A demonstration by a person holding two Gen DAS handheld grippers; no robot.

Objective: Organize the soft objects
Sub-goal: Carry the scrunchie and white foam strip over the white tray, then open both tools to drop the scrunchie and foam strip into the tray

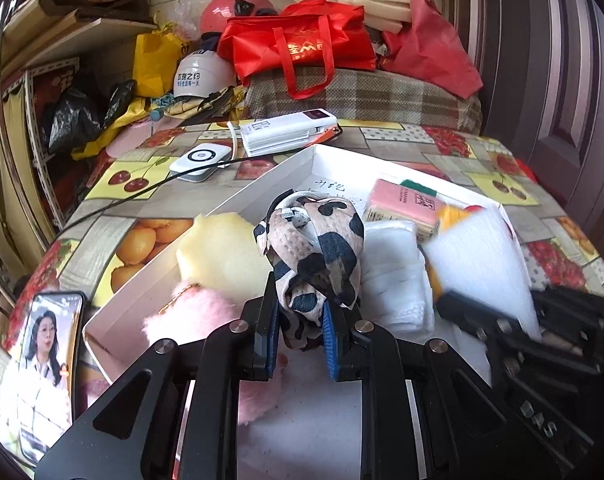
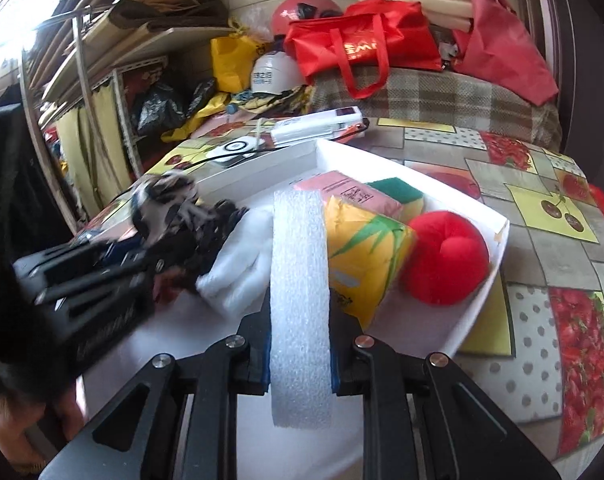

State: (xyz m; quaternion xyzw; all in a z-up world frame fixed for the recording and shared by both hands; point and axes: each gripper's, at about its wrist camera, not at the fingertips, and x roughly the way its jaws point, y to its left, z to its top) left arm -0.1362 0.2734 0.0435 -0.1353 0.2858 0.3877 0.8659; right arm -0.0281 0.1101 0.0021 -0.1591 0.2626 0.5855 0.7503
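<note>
My left gripper [image 1: 300, 322] is shut on a knotted scarf [image 1: 317, 248] with black and beige patches, held over a shallow white box [image 1: 258, 184]. In the box lie a pale yellow sponge [image 1: 218, 256], a pink fluffy piece [image 1: 194, 316], a folded white cloth [image 1: 397, 272] and a pink packet [image 1: 403, 206]. My right gripper [image 2: 300, 344] is shut on a strip of white foam sheet [image 2: 300, 280], above the same white box [image 2: 477, 292]. Beside it lie a yellow tissue pack [image 2: 365, 256], a red plush ball [image 2: 445, 256] and a green-topped sponge [image 2: 399, 190]. The left gripper [image 2: 114, 264] with the scarf [image 2: 162, 200] shows blurred at left.
The box sits on a table with a fruit-print cloth [image 1: 481, 160]. A phone with a lit screen [image 1: 46, 368] lies at the near left. A white power bank [image 1: 290, 130] and a white charger [image 1: 200, 160] with a black cable lie behind the box. Red bags [image 1: 298, 48], helmets and shelves crowd the back.
</note>
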